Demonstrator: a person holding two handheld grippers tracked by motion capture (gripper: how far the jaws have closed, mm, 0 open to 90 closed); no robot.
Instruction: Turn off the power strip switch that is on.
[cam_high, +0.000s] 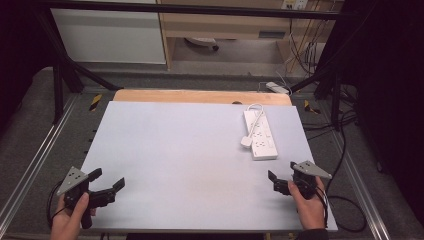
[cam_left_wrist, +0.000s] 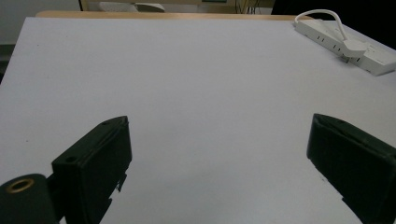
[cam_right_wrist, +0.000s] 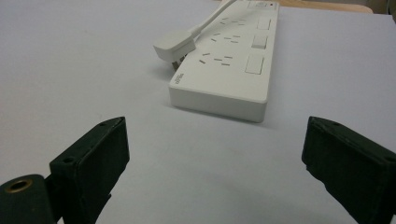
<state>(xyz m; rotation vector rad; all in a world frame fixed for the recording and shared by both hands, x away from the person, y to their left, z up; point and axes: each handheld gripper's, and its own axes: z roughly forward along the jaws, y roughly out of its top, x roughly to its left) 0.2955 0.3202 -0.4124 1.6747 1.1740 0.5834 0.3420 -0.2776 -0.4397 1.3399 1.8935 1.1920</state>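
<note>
White plastic, the power strip (cam_high: 260, 134) lies at two o'clock on the tabletop (cam_high: 175, 150) with its plug (cam_high: 246, 141) resting loose beside it, so the right tongs (cam_high: 281, 181), jaws apart like the left tongs (cam_high: 107, 184), might nudge it askew.

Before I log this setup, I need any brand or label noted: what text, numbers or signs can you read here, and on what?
No text here can be read.
Power strip: a small dark print sits on its top face at the near corner, too small and blurred to read.
Plug: no marking shows.
Table: bare, no print.
Yellow-and-black markers on the floor: stripes, no words.
</note>
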